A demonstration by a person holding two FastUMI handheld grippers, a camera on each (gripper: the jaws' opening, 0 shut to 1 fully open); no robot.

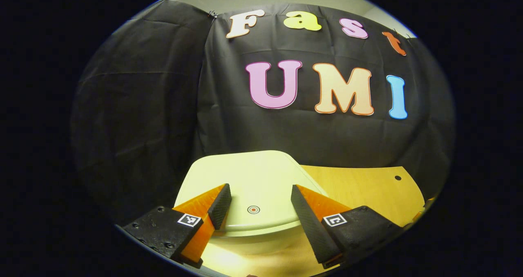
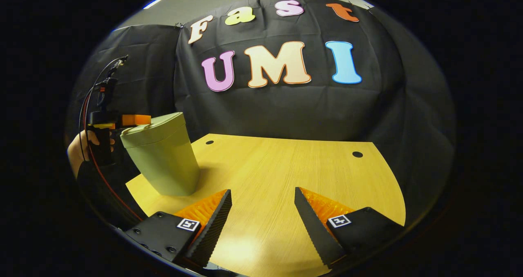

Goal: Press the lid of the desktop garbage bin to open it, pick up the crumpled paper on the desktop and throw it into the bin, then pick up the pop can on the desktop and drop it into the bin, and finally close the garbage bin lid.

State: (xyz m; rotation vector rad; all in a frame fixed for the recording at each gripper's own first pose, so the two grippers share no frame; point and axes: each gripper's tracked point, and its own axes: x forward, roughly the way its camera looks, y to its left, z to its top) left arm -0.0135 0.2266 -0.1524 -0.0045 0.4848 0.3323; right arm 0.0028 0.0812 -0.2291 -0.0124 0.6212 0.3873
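Observation:
A pale green desktop bin (image 2: 163, 158) stands at the left end of the wooden table (image 2: 286, 175), its lid (image 1: 253, 187) closed. In the left gripper view the lid lies right under my open left gripper (image 1: 258, 195), and a small round target mark (image 1: 253, 209) sits between the fingers. The right gripper view shows that same left gripper (image 2: 130, 119) at the lid's far left edge, held by a hand (image 2: 79, 146). My right gripper (image 2: 261, 197) hovers open above bare tabletop, to the right of the bin, with nothing between its fingers.
Two small dark holes (image 2: 357, 154) mark the table near its back edge. Black cloth walls close the booth behind and to the left. Cables (image 2: 88, 105) rise from the left gripper. The table's curved right edge (image 2: 398, 195) falls off into darkness.

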